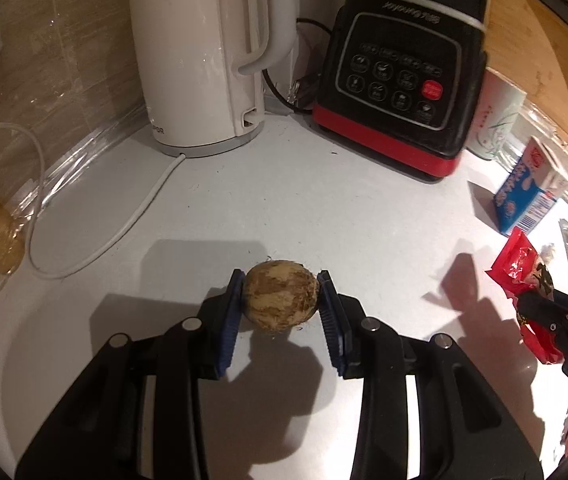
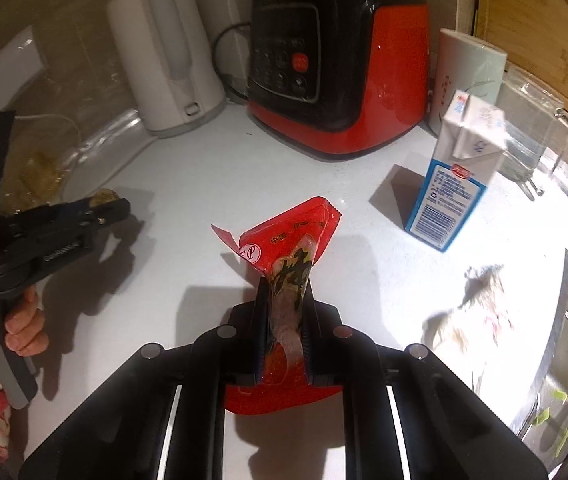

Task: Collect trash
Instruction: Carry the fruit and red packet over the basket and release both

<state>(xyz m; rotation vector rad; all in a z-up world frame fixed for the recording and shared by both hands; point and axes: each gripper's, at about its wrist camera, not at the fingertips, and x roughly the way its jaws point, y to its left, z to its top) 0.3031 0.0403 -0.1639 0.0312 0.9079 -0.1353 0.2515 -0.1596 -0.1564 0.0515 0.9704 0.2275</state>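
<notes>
My left gripper (image 1: 281,280) is shut on a round brown, mottled lump (image 1: 281,299) and holds it just above the white counter (image 1: 284,208). It also shows in the right wrist view (image 2: 105,199) at the left. My right gripper (image 2: 286,284) is shut on a red snack wrapper (image 2: 292,232), which sticks out past the fingertips above the counter. The wrapper also shows in the left wrist view (image 1: 524,272) at the right edge. A blue-and-white milk carton (image 2: 458,172) stands upright to the right. A crumpled greyish scrap (image 2: 480,300) lies on the counter near the sink.
A white kettle (image 1: 200,52) with its cord (image 1: 124,220) and a black-and-red blender base (image 1: 400,92) stand at the back. A printed cup (image 2: 468,72), a glass container (image 2: 532,136) and a wooden cutting board (image 1: 536,52) stand at the right. A sink (image 2: 564,380) lies at the right edge.
</notes>
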